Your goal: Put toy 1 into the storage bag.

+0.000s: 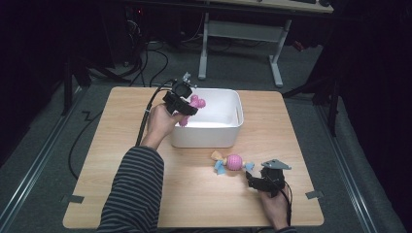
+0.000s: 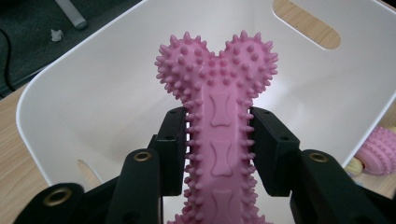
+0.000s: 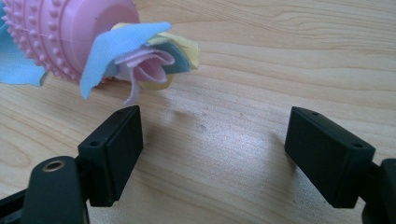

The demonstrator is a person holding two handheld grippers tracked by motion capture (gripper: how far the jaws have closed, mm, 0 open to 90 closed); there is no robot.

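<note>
**Pink bone gripped over the white bin**

Your left gripper [image 1: 187, 108] sits just above centre in the high view, at the left rim of the white bin [image 1: 228, 138], and its fingers [image 2: 173, 154] are clenched on the pink spiked bone toy [image 2: 218, 116]. In the left gripper view the bone runs up the middle of the frame, its shaft pressed between both black pads and its knobbed, heart-shaped end standing clear above them with the bin's white inside wall behind it. In the high view the bone's end pokes out to the right of the gripper, over the bin's opening.

Your right gripper [image 1: 254, 180] rests low on the worktop [image 1: 126, 145], lower right of the high view, with its fingers [image 3: 114, 151] released and spread wide over bare wood. The pink spiked ball with cloth tails [image 1: 233, 162] lies on the worktop just to its upper left; in the right gripper view it fills the upper left corner, its cloth tail near the left finger but apart from it.
</note>
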